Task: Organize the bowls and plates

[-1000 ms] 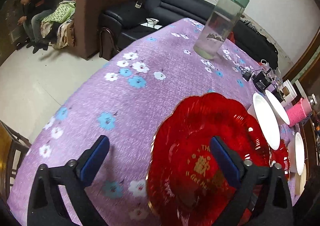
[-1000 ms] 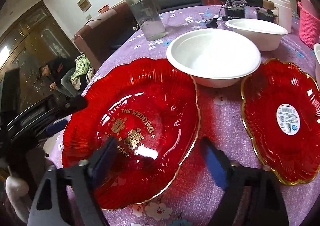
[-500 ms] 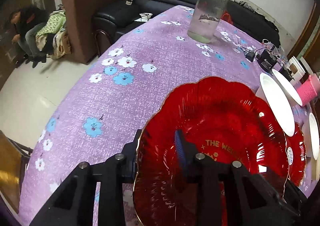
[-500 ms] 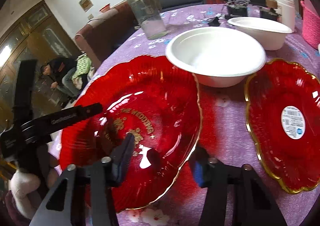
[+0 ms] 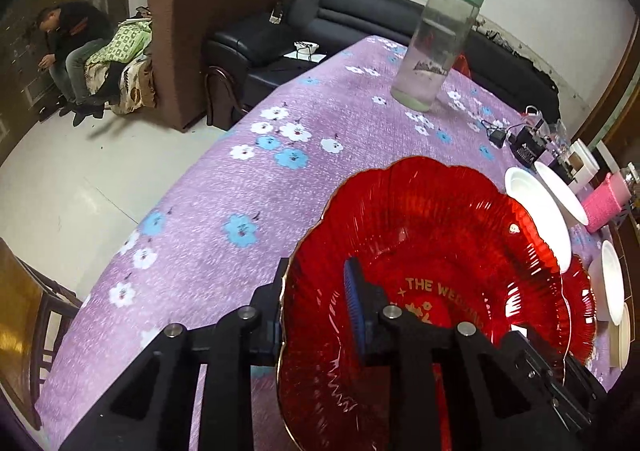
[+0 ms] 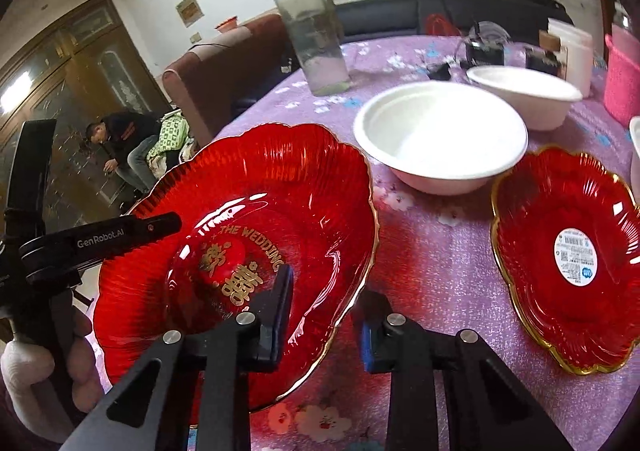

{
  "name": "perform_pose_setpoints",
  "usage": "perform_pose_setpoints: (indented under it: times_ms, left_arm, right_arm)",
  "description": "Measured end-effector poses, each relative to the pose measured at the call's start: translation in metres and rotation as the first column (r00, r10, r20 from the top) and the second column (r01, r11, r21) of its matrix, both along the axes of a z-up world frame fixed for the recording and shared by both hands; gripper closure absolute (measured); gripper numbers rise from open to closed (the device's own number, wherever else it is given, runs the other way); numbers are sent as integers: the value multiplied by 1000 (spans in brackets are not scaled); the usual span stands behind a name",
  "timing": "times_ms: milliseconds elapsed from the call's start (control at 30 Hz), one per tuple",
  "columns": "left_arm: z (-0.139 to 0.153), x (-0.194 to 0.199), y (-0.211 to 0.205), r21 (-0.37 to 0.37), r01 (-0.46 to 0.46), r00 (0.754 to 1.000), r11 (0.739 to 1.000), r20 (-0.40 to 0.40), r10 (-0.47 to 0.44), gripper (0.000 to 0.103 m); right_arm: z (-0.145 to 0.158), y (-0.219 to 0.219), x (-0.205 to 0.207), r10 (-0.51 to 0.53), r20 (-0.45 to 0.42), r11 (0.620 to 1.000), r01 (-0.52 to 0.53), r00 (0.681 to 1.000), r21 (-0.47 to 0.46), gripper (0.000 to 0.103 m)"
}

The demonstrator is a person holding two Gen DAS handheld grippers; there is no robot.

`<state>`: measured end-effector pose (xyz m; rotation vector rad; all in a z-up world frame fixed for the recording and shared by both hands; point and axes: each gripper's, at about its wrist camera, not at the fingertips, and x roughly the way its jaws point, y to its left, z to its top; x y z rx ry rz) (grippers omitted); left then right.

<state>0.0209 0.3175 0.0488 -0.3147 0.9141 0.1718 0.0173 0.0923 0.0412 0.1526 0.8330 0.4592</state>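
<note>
Your left gripper [image 5: 316,311] has just been closing and now pinches the near rim of the big red plate [image 5: 432,251], one finger under the rim, the other inside the dish. Your right gripper [image 6: 324,311] has also just been closing and clamps the same plate's opposite rim, left finger inside, right finger outside. Beyond your right fingers sits a white bowl [image 6: 440,139]; to their right lies a smaller red plate [image 6: 568,263] on the tablecloth [image 6: 432,251].
</note>
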Motion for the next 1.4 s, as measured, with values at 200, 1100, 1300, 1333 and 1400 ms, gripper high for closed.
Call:
perform_pose_setpoints:
  times_ms: [200, 1100, 1300, 1333, 1400]
  left_arm:
    - [8, -24, 6, -13, -18, 999, 1000, 33, 19, 78]
    - [-22, -99, 19, -38, -106, 994, 994, -23, 106, 78]
    - [-23, -99, 18, -42, -114, 993, 993, -28, 113, 75]
    - [-23, -99, 17, -49, -115, 993, 992, -28, 113, 70]
    - [-22, -100, 16, -75, -112, 994, 991, -25, 110, 57]
  right_arm:
    - [4, 5, -9, 31, 31, 999, -31, 999, -11, 76]
    - [-10, 26, -56, 127, -26, 984, -129, 992, -126, 79]
    - [-14, 28, -55, 125, -52, 983, -131, 991, -126, 79]
    - [-15, 29, -55, 125, -59, 984, -132, 990, -123, 78]
    - [-15, 27, -54, 120, -69, 985, -127, 990, -113, 78]
